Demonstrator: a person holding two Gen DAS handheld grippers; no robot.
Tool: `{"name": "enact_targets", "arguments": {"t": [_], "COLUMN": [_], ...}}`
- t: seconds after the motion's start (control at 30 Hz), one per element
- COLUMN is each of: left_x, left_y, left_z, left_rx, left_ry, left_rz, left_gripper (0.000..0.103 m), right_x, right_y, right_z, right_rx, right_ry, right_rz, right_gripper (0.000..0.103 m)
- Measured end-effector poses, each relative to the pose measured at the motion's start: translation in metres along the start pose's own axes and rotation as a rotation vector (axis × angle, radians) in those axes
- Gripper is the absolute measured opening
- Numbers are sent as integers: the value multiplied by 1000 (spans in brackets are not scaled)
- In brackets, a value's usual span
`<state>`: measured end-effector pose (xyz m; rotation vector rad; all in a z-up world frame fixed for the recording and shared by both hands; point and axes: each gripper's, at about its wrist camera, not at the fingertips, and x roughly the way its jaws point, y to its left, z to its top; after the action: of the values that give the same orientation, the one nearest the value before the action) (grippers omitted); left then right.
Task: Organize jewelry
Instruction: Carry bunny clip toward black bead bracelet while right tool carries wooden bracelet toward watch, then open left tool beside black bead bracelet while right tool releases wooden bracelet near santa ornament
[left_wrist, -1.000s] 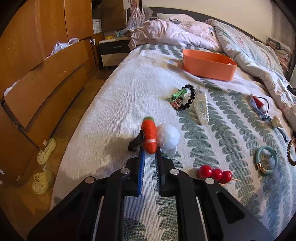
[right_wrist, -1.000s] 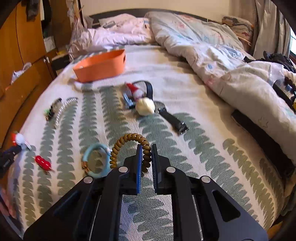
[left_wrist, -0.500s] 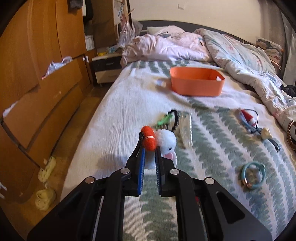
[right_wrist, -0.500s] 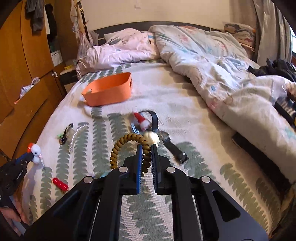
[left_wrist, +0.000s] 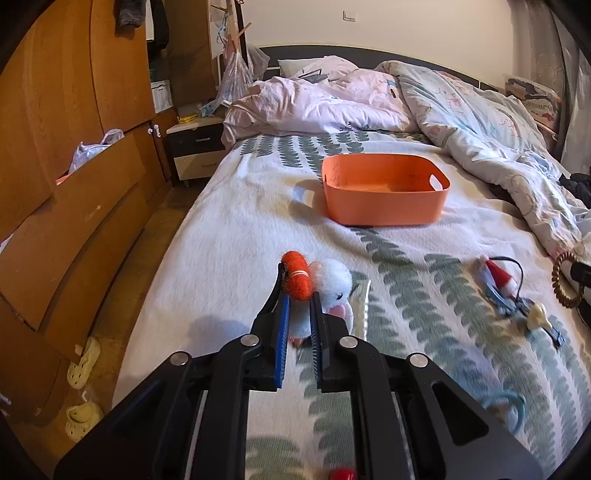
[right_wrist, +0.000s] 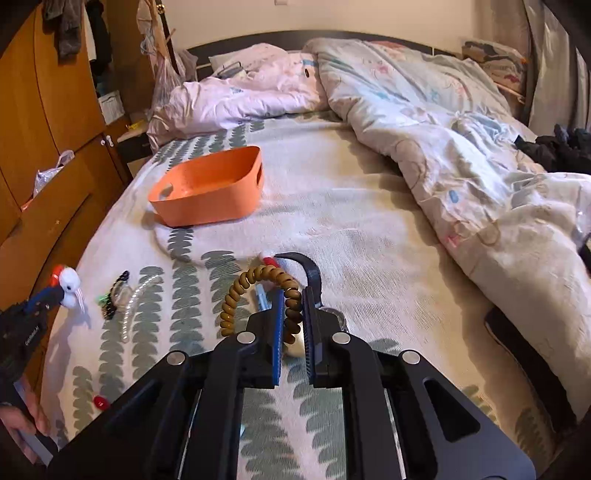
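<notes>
My left gripper (left_wrist: 299, 297) is shut on a plush clip with an orange carrot and a white pompom (left_wrist: 332, 280), held above the bedspread. My right gripper (right_wrist: 293, 295) is shut on a brown spiral hair tie (right_wrist: 236, 295), also off the bed. The orange basket (left_wrist: 384, 192) stands ahead of both on the bed, and what I can see of its inside looks bare; in the right wrist view the basket (right_wrist: 210, 192) sits ahead to the left. The left gripper with its plush clip (right_wrist: 68, 280) shows at that view's left edge.
On the bedspread lie a Santa clip with a black cord (left_wrist: 498, 280), a teal bracelet (left_wrist: 513, 406), red beads (left_wrist: 341, 474), a clear bead strand (right_wrist: 136, 299), a black bead bracelet (right_wrist: 114, 291) and a watch strap (right_wrist: 310, 269). A crumpled duvet (right_wrist: 461, 147) fills the right; wooden wardrobes (left_wrist: 74, 184) stand left.
Both grippers have risen and moved forward over the bed with their items still held. The orange basket now looks nearer and larger in both views.
</notes>
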<state>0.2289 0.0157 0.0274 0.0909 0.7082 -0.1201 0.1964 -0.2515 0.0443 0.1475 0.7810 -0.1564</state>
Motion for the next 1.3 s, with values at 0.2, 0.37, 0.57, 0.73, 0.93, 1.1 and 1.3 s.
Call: {"name": "enact_targets", "arguments": {"t": [0.2, 0.37, 0.57, 0.73, 0.93, 1.1, 1.3], "left_x": [24, 40, 51, 51, 36, 16, -16], "left_y": [-4, -5, -2, 1, 4, 9, 14], "left_z": [11, 12, 9, 8, 13, 20, 25], "left_rx": [-1, 0, -20, -31, -37, -49, -66], "left_ry": [4, 16, 32, 32, 12, -17, -43], "left_rz": [-14, -15, -16, -3, 11, 11, -7], "left_gripper": [11, 11, 14, 34, 48, 61, 73], "right_x": [32, 51, 64, 64, 47, 21, -9], "right_y": [-10, -13, -13, -9, -7, -1, -3], "right_z": [5, 8, 9, 9, 14, 15, 9], "right_rx": [9, 8, 11, 0, 11, 3, 38], "right_ry": [42, 60, 78, 80, 46, 2, -29], "right_rz": [-11, -17, -3, 10, 15, 25, 70], "right_gripper": [11, 11, 12, 18, 19, 19, 20]}}
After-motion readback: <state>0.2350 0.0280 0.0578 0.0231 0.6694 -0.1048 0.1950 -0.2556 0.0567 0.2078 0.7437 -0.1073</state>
